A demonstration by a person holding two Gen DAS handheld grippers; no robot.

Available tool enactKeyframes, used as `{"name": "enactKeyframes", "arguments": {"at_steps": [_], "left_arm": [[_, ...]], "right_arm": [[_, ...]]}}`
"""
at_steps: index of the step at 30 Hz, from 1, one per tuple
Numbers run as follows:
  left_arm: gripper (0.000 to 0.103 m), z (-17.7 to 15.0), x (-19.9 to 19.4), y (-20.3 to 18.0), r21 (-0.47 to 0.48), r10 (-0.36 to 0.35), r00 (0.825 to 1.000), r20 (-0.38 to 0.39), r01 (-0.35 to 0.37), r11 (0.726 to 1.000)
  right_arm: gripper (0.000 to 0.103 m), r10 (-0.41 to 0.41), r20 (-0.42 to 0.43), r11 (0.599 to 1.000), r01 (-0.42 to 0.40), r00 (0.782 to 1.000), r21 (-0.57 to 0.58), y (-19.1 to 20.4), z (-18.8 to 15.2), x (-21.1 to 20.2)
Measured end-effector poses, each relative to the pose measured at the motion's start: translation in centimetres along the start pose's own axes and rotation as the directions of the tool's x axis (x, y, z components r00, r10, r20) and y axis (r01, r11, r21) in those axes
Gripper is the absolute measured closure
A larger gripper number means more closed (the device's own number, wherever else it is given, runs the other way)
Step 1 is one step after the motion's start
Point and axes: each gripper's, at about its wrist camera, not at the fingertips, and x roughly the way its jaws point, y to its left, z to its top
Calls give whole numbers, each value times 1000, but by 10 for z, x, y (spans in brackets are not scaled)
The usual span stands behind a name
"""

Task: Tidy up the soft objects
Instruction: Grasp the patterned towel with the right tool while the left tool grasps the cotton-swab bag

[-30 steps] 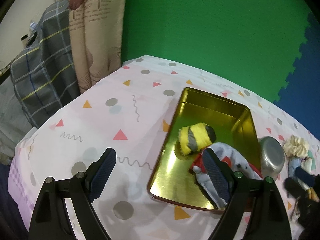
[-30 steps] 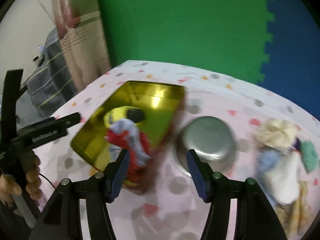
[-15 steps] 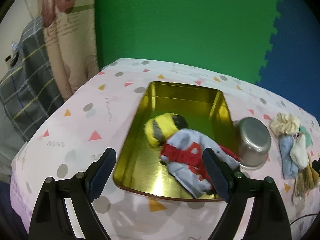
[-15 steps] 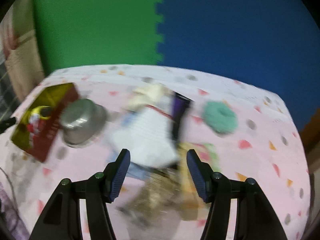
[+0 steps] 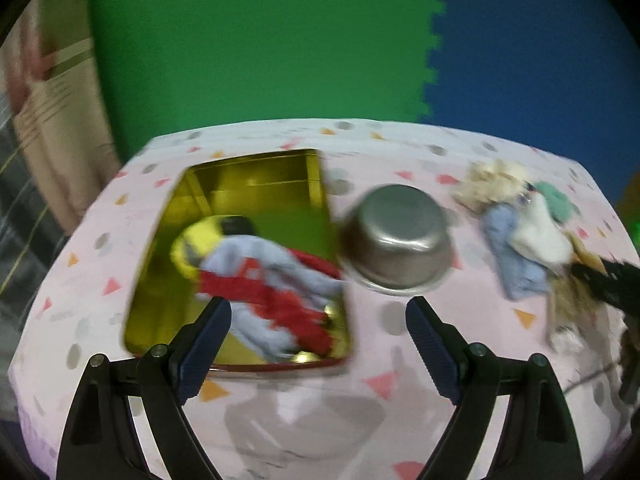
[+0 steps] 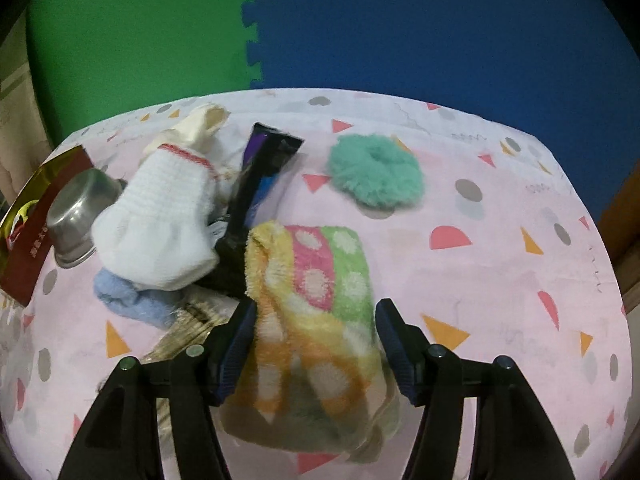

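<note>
A gold tin tray (image 5: 256, 176) holds a yellow plush toy (image 5: 200, 240) and a grey-and-red sock (image 5: 276, 288). My left gripper (image 5: 318, 344) is open and empty, above the tray's near right corner. My right gripper (image 6: 314, 344) is open, its jaws on either side of a fluffy multicoloured spotted sock (image 6: 316, 304). Past it lie a white sock (image 6: 160, 216), a light blue cloth (image 6: 132, 300), a cream scrunchie (image 6: 204, 120) and a teal scrunchie (image 6: 376, 176).
An upturned steel bowl (image 5: 396, 236) sits right of the tray; it also shows in the right wrist view (image 6: 76, 216). A black and purple packet (image 6: 260, 172) lies among the pile. The patterned pink tablecloth (image 6: 500, 260) covers the table. Green and blue foam wall behind.
The left gripper has swung right, so the bowl and pile are in its view. The right gripper has moved from the tray to the pile and now straddles the spotted sock.
</note>
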Motion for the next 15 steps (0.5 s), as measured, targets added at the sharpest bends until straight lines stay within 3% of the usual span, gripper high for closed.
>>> {"name": "enactKeyframes", "arguments": {"at_steps": [5,10,12,15], "left_arm": [[16,2,3,-47,54,-108,993,-41,110,992],[16,4,4,-98,119,-219,972,-81,227,967],[16,5,5,-118,149,-255,962,-94,267,952],[16,7,8,-142,182,-289,950,-119,307,934]], "right_arm": [[40,-31,-2,1000,31,1000,1,-15,-3,10],[41,-40,29,999,40,999,-5,-26,-7,10],[50,-49,35,999,49,998,1,-31,-9,9],[51,-80,42,997,79,996,14,-42,-12,6]]}}
